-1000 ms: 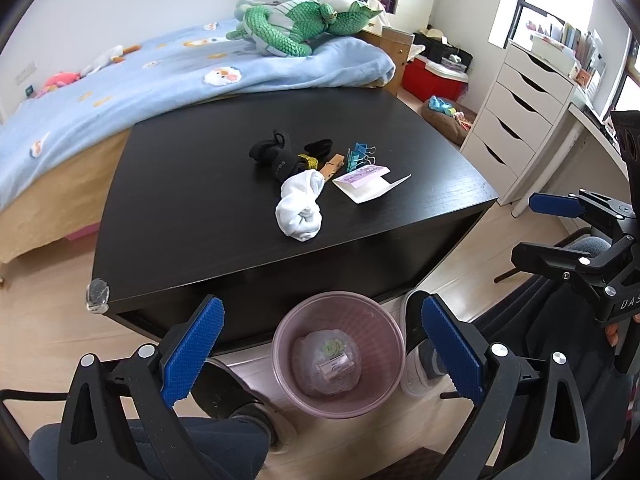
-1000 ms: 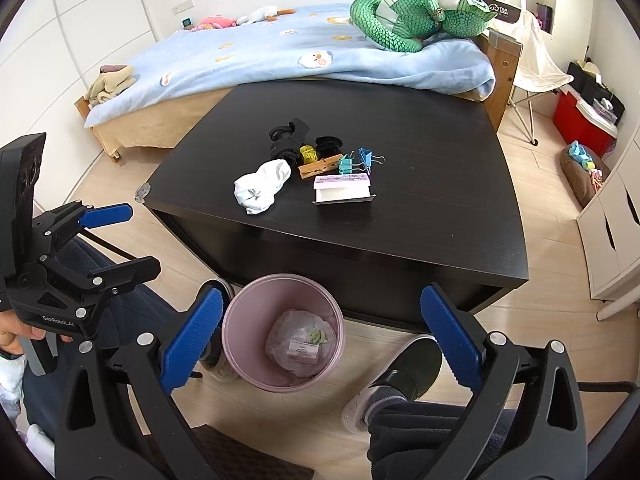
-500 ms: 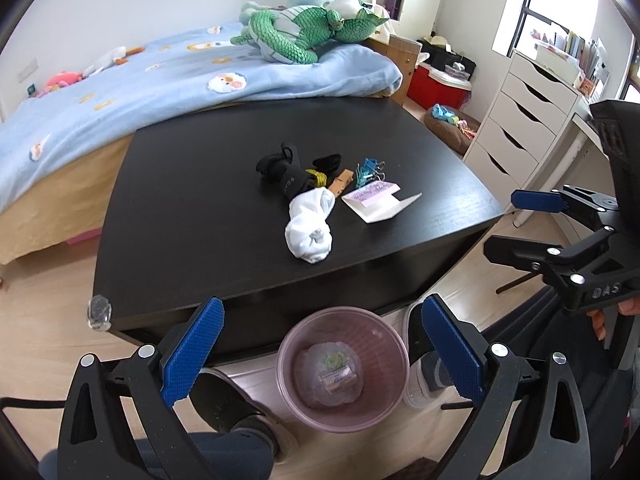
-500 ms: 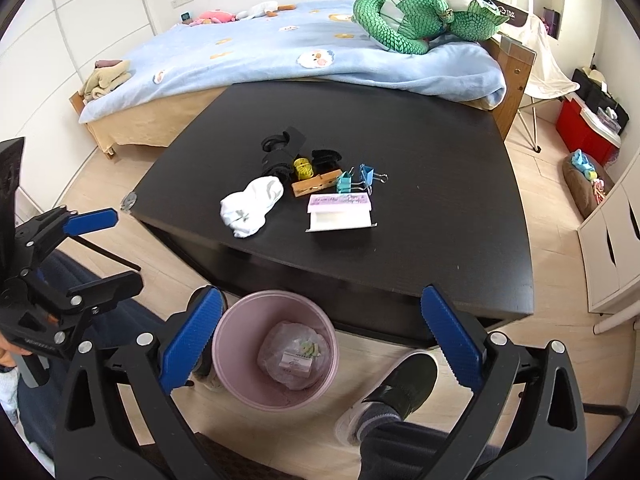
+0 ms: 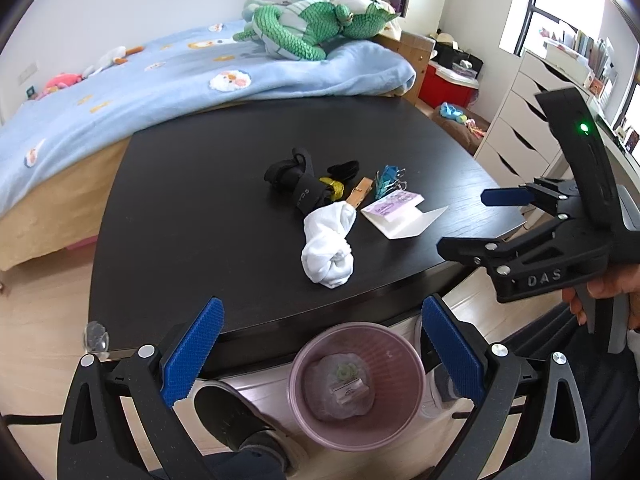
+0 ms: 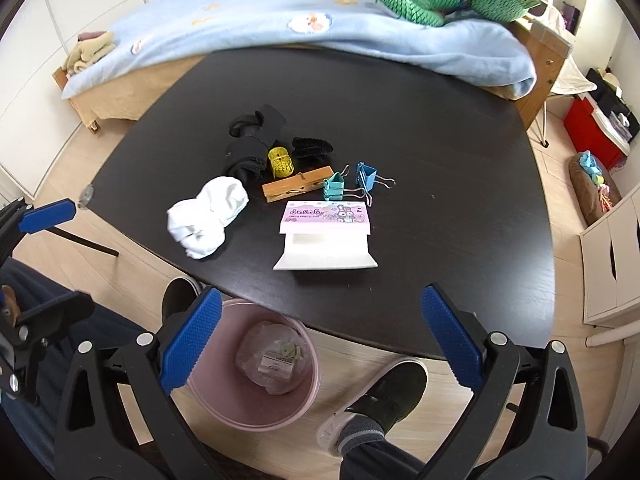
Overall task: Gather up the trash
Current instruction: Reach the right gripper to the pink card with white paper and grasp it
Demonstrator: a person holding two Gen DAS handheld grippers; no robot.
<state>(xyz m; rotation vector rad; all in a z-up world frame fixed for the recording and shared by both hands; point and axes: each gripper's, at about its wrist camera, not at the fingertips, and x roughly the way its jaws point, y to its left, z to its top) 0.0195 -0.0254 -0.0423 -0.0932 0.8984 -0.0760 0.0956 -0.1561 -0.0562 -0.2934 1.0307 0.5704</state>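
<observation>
Both claws have come forward and up toward the tabletop (image 6: 460, 128) over the last second: the clutter that sat mid-frame now fills the centre of the right wrist view, and the bin (image 6: 256, 364) has slid to the lower left there. The left claw (image 5: 320, 356) is spread wide and empty, hovering above the bin at the bottom centre of its view. The right claw (image 6: 316, 352) is likewise spread and empty, lined up below the white-and-pink paper packet (image 6: 326, 240) near the tabletop's near edge. The bin already holds a crumpled clear bag (image 6: 276, 360). On the tabletop lie a white sock (image 6: 206, 216), a black sock (image 6: 250, 148), a clothespin (image 6: 298, 189) and binder clips (image 6: 352, 184). The approach suggests a fresh pick is starting; the packet looks the likeliest trash, being nearest the right claw.
</observation>
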